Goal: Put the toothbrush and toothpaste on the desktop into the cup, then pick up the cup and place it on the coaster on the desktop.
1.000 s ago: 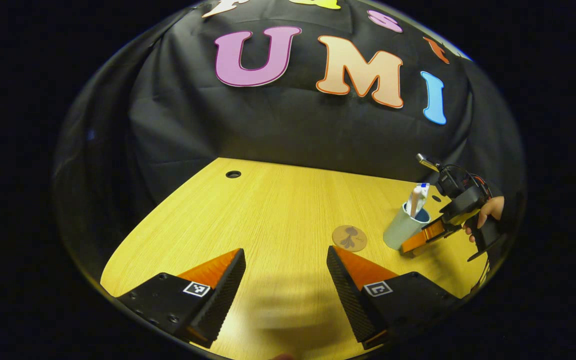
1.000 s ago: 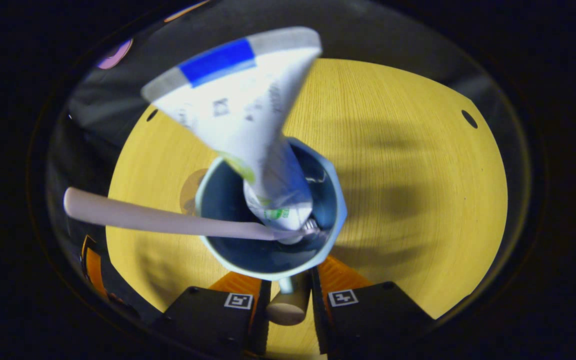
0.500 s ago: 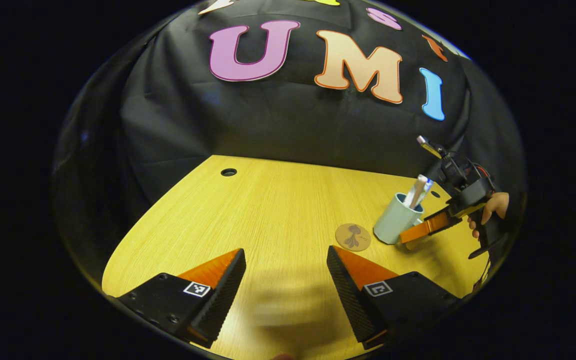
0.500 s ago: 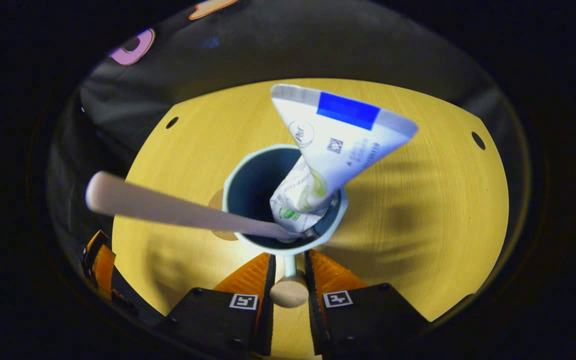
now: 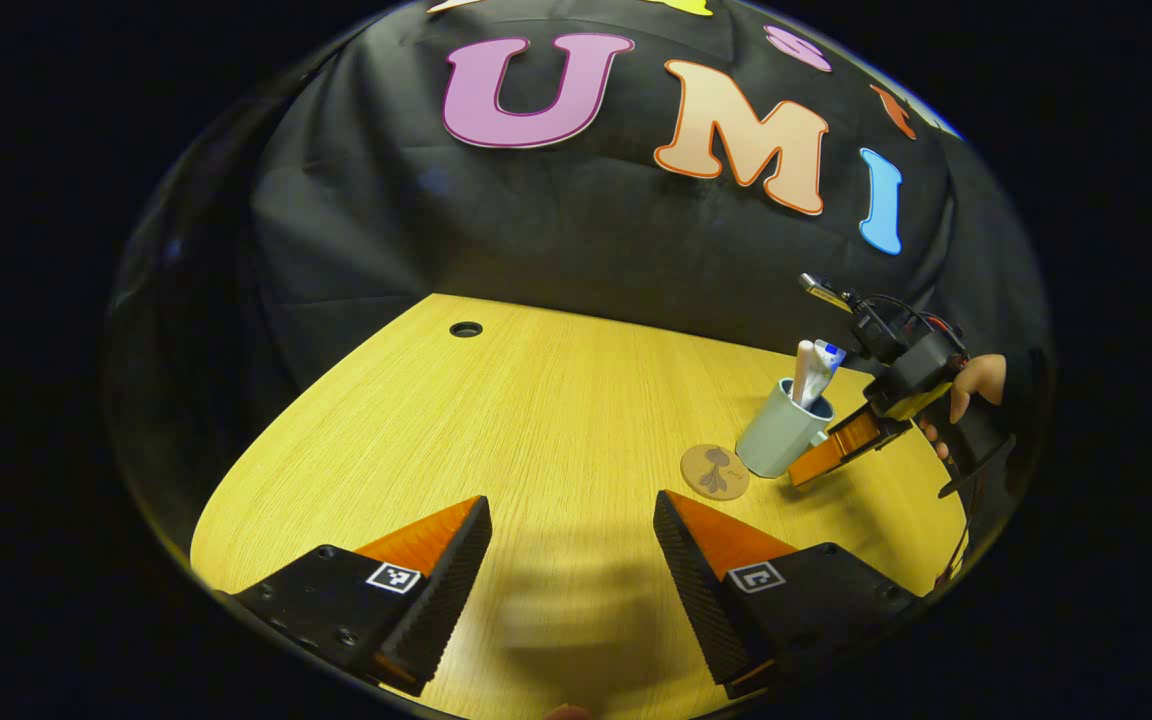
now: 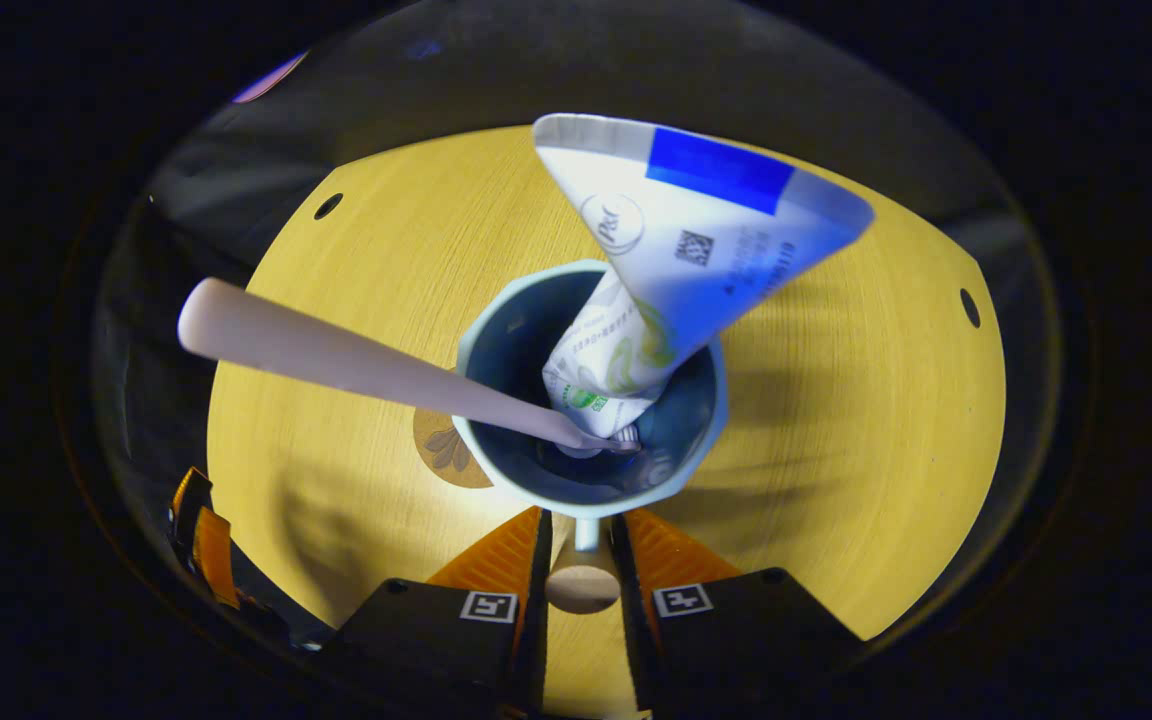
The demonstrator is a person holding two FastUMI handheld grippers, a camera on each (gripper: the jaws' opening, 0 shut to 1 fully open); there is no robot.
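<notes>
A: Two fingers of the left gripper [image 5: 572,560] are standing wide apart over bare desktop [image 5: 536,420]; the cup [image 5: 781,436] is sitting beside the coaster [image 5: 715,471].

B: The right gripper [image 6: 581,545] is clamping the cup's handle [image 6: 583,585]; toothbrush [image 6: 366,362] and toothpaste [image 6: 676,260] are standing inside.

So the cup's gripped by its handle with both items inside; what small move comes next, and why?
Probably carry the cup a little further toward the coaster, then lower it. The right hand-held gripper is shut on the cup's handle, toothbrush and toothpaste are inside, and the cup sits beside the coaster, not centred over it.
</notes>
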